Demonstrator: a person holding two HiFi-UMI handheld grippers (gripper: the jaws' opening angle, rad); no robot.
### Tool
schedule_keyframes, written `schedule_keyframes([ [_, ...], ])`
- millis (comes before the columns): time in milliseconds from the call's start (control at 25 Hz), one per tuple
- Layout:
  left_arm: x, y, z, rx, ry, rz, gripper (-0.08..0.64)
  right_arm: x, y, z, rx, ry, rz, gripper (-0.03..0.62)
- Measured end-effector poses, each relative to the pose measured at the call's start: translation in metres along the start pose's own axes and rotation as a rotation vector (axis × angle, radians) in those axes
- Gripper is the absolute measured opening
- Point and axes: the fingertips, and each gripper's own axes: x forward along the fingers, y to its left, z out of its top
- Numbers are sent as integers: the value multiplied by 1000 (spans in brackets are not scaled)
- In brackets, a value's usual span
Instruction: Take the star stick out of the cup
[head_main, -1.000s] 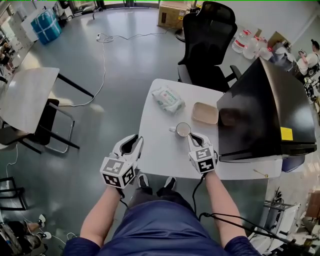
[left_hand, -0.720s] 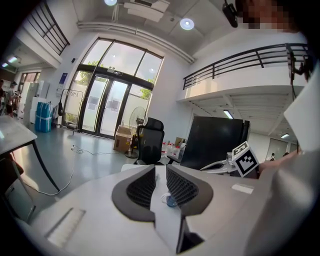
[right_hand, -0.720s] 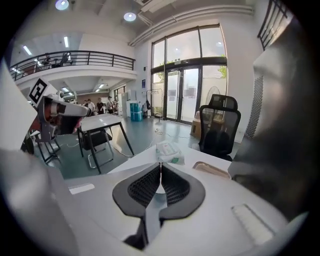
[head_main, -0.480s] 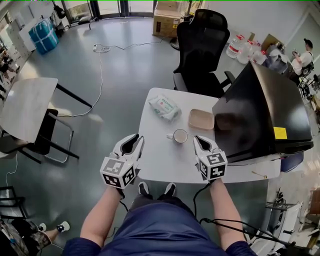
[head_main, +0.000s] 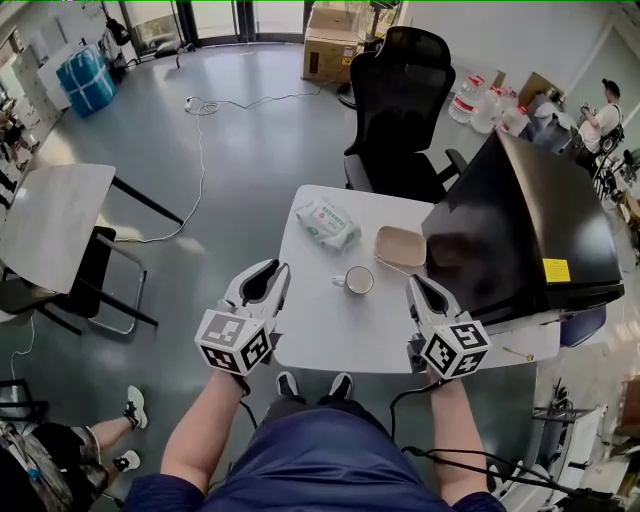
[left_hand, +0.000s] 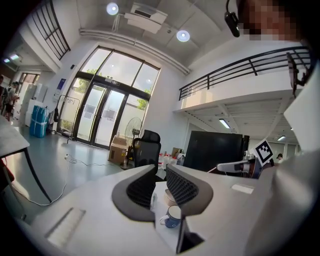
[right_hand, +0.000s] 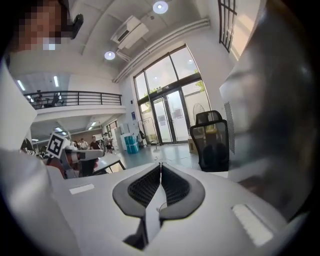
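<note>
A white cup (head_main: 358, 281) with a handle stands upright in the middle of the white table (head_main: 320, 330). Right of the cup and clear of it, my right gripper (head_main: 415, 285) is shut on a thin stick (head_main: 393, 269) that slants from its tips toward the tray; its star is too small to make out. In the right gripper view the jaws (right_hand: 160, 172) meet, with a sliver poking out above them. My left gripper (head_main: 272, 275) hangs open at the table's left edge. Its own view shows the cup (left_hand: 172, 217) through the gap of the left gripper (left_hand: 159, 187).
A pack of wipes (head_main: 327, 222) lies at the table's far left, and a tan tray (head_main: 400, 246) sits behind the cup. A large black monitor (head_main: 530, 230) fills the right side. A black office chair (head_main: 405, 100) stands beyond the table.
My right gripper has drawn back from the cup's rim, toward me and to the right, with the thin stick in it. The left gripper and the cup stay put.
</note>
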Motion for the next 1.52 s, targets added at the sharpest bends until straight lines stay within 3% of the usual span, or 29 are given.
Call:
schedule_keyframes([
  [240,6,-9,27,-17,-54,-26,69,-15,14,48,59,-131,60,14],
  [480,8,-22,53,-39,-110,-59,69,-26,30,78,107,-200,132,14],
  [1000,11,-34,73,-57,-142,-97,69,-43,55,123,67,-313,207,14],
  [1520,3,-35,78,-77,-159,-98,69,-53,70,135,25,-342,223,14],
])
